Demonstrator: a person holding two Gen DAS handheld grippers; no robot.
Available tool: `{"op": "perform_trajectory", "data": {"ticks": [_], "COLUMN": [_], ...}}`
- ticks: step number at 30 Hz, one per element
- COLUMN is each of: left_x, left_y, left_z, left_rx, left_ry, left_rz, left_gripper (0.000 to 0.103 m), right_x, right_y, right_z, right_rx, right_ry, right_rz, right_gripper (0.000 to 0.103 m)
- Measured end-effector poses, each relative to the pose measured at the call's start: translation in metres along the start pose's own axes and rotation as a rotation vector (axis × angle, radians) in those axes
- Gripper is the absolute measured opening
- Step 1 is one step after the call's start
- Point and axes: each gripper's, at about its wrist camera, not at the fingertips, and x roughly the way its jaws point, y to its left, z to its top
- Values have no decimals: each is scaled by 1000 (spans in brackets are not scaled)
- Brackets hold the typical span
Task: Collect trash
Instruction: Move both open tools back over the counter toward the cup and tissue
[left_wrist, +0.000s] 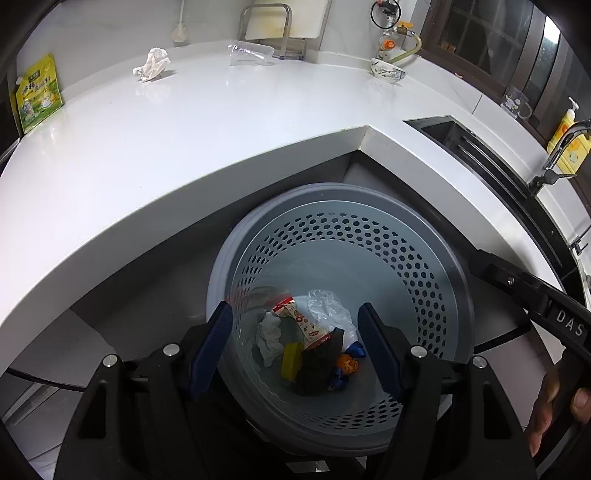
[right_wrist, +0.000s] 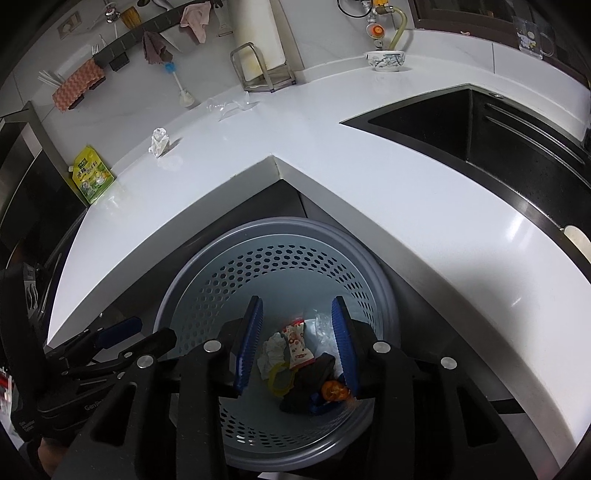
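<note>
Two handheld grippers hover above a grey perforated trash bin (left_wrist: 424, 266) that stands on the floor in the inner corner of an L-shaped white countertop (left_wrist: 184, 140). The left gripper (left_wrist: 295, 347) has its blue-padded fingers spread wide with nothing between them; the right gripper (right_wrist: 297, 343) is likewise spread and empty. Down in the bin lie a red-and-white snack wrapper (left_wrist: 303, 325), a crumpled white tissue (left_wrist: 269, 336), clear plastic film (left_wrist: 327, 306), a yellow piece (left_wrist: 290, 360) and dark scraps (too jumbled to name). Farther back on the countertop sit a crumpled paper wad (left_wrist: 153, 64), a clear plastic cup (left_wrist: 251, 53) on its side, and a green-yellow pouch (left_wrist: 37, 94) at the far left. A patterned bowl (left_wrist: 388, 70) sits near the back wall, and a black sink (right_wrist: 480, 122) lies to the right.
</note>
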Motion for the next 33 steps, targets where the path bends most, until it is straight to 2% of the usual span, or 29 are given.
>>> {"op": "perform_trajectory", "data": {"ticks": [14,23,26,28,30,33], "left_x": [6,2,-3,-8,-14,-22], "left_y": [1,-1,0,0,1,6], "left_z": [6,13,20,28,38,54], "left_rx": [0,8,2,9,11,8], "left_ry": [10,-3,-5,-24,-48,-89], "left_rz": [12,34,18,20,16,14], "left_gripper": [69,69,69,70,75,76], "right_x": [10,6,1,-2,-7,-9], "right_y": [-6,2,6,10,16,25], "right_z": [5,16,23,29,39,54], "right_rx": [22,9,-4,-15,-31,-61], "right_ry": [10,-18,-35,-50,-70,-89], "right_rz": [15,53,65,70,77,83], "right_gripper": [38,39,39,40,43,45]}}
